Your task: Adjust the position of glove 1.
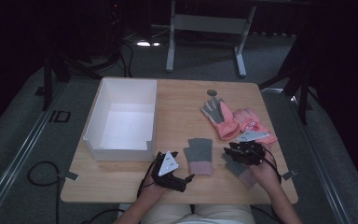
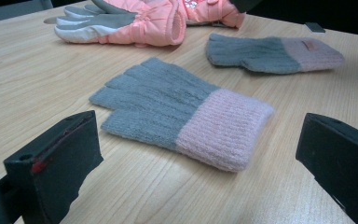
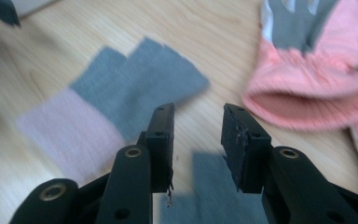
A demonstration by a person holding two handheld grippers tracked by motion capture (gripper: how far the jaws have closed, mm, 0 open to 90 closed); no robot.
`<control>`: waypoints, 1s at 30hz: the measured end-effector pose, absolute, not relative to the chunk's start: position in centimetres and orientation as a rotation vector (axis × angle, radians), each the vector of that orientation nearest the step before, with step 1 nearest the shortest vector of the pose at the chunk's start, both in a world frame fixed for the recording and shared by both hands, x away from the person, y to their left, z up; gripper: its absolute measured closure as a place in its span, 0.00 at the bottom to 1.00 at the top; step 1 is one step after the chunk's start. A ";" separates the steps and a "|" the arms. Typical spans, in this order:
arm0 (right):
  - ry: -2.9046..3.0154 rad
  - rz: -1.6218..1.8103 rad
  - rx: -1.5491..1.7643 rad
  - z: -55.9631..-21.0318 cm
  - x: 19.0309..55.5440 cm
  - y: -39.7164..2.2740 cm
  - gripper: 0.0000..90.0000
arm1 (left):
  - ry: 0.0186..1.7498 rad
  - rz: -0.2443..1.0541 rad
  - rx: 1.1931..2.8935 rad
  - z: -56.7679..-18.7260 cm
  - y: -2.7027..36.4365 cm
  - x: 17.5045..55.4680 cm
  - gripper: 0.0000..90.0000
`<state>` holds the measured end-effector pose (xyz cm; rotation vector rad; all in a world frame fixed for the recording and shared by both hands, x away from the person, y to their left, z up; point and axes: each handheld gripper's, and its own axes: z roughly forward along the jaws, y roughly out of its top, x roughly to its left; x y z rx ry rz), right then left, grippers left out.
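Dark surroundings, one lit wooden table (image 1: 182,100). A white bin (image 1: 121,116) stands on its left half; two pink ski gloves (image 1: 235,122) lie far right; two grey knit gloves with pink cuffs lie near you — one at near centre (image 1: 199,155), the other (image 1: 237,168) near right, partly under your right hand.

Right gripper (image 1: 235,150): jaws part-way apart, nothing between them, pads clear of any cloth. In the right gripper view (image 3: 198,135) the right knit glove (image 3: 214,186) lies directly below and just nearer than the jaw tips; the centre glove (image 3: 121,102) lies beyond to the left, a ski glove (image 3: 307,84) to the far right. That view is blurred, so the gap to the cloth cannot be judged.

Left gripper (image 1: 179,179): jaws wide apart, empty, low over the near edge. In its own view (image 2: 191,154) the centre glove (image 2: 182,116) lies flat just beyond the tips, cuff toward the right jaw.

Step in hand, as judged: picking up a knit glove for the bin. Recommendations:
- Settle the right gripper before you descend.
- Take the ribbed cuff — it is thickest and gives the pads real purchase.
- Press one jaw to the table, then close, so you gather both layers.
- Lift clear before crossing left.
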<state>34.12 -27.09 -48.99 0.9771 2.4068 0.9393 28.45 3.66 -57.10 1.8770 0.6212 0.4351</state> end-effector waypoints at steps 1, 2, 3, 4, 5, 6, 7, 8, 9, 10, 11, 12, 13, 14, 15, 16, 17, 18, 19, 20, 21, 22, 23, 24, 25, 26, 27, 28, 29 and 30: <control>2.419 0.935 0.976 -49.1 34.1 -27.8 0.71 | 0.623 0.434 1.875 -57.1 3.7 28.5 0.00; 2.416 0.913 0.978 -49.2 34.0 -28.4 0.71 | 0.622 0.431 1.874 -57.1 3.7 28.5 0.00; 2.414 0.885 0.982 -49.4 34.0 -28.9 0.71 | 0.622 0.429 1.874 -57.1 3.7 28.5 0.00; 2.420 0.871 0.995 -49.6 34.0 -29.5 0.71 | 0.623 0.429 1.875 -57.1 3.7 28.5 0.00; 2.427 0.864 1.005 -49.9 34.0 -29.9 0.71 | 0.624 0.428 1.875 -57.1 3.7 28.5 0.00; 2.437 0.849 1.002 -50.1 33.9 -30.3 0.71 | 0.624 0.427 1.874 -57.1 3.7 28.5 0.00; 2.448 0.836 1.004 -50.4 33.8 -30.6 0.71 | 0.625 0.429 1.874 -57.1 3.7 28.5 0.00; 2.458 0.833 1.013 -50.7 33.8 -31.0 0.72 | 0.625 0.430 1.874 -57.1 3.7 28.5 0.00; 2.468 0.833 1.025 -51.0 33.7 -31.3 0.73 | 0.626 0.435 1.874 -57.1 3.7 28.5 0.00; 2.483 0.833 1.036 -51.3 33.7 -31.6 0.73 | 0.627 0.442 1.873 -57.1 3.7 28.4 0.00; 2.491 0.832 1.035 -51.6 33.6 -31.8 0.73 | 0.625 0.442 1.874 -57.1 3.7 28.4 0.00; 2.498 0.828 1.042 -52.0 33.6 -32.0 0.73 | 0.624 0.442 1.873 -57.1 3.7 28.4 0.00; 2.501 0.825 1.053 -52.4 33.7 -32.2 0.73 | 0.625 0.442 1.873 -57.1 3.7 28.4 0.00; 2.505 0.823 1.064 -52.8 33.7 -32.4 0.73 | 0.627 0.440 1.871 -57.1 3.7 28.5 0.00; 2.514 0.824 1.067 -53.2 33.7 -32.5 0.73 | 0.627 0.437 1.871 -57.1 3.7 28.5 0.00; 2.521 0.825 1.070 -53.6 33.7 -32.6 0.73 | 0.630 0.436 1.869 -57.1 3.7 28.5 0.00; 2.523 0.825 1.071 -54.0 33.7 -32.7 0.73 | 0.631 0.436 1.869 -57.1 3.8 28.5 0.00; 2.516 0.849 1.069 -54.2 33.7 -32.8 0.73 | 0.629 0.437 1.870 -57.1 3.7 28.5 0.00; 2.512 0.867 1.071 -54.3 33.7 -33.0 0.74 | 0.628 0.438 1.871 -57.1 3.7 28.5 0.00; 2.509 0.886 1.069 -54.4 33.7 -33.2 0.74 | 0.627 0.438 1.871 -57.1 3.7 28.5 0.00; 2.507 0.899 1.077 -54.5 33.7 -33.3 0.74 | 0.628 0.437 1.870 -57.1 3.7 28.5 0.00; 2.505 0.902 1.076 -54.5 33.6 -33.3 0.76 | 0.629 0.436 1.868 -57.1 3.7 28.5 0.00; 2.502 0.894 1.069 -54.6 33.6 -33.3 0.78 | 0.628 0.436 1.870 -57.1 3.7 28.5 0.00; 2.503 0.880 1.065 -54.5 33.6 -33.2 0.80 | 0.628 0.435 1.869 -57.1 3.7 28.5 0.00; 2.501 0.865 1.074 -54.5 33.6 -33.0 0.83 | 0.628 0.435 1.870 -57.1 3.7 28.5 0.00; 2.501 0.850 1.085 -54.4 33.6 -32.9 0.85 | 0.629 0.435 1.869 -57.1 3.7 28.5 0.00; 2.500 0.839 1.086 -54.3 33.6 -32.8 0.88 | 0.629 0.435 1.869 -57.1 3.8 28.5 0.00; 2.498 0.827 1.100 -54.3 33.6 -32.6 0.90 | 0.627 0.436 1.869 -57.1 3.7 28.5 0.00; 2.495 0.823 1.110 -54.2 33.7 -32.6 0.92 | 0.627 0.436 1.870 -57.1 3.7 28.5 0.00; 2.492 0.820 1.133 -54.1 33.7 -32.5 0.93 | 0.627 0.435 1.870 -57.1 3.7 28.5 0.00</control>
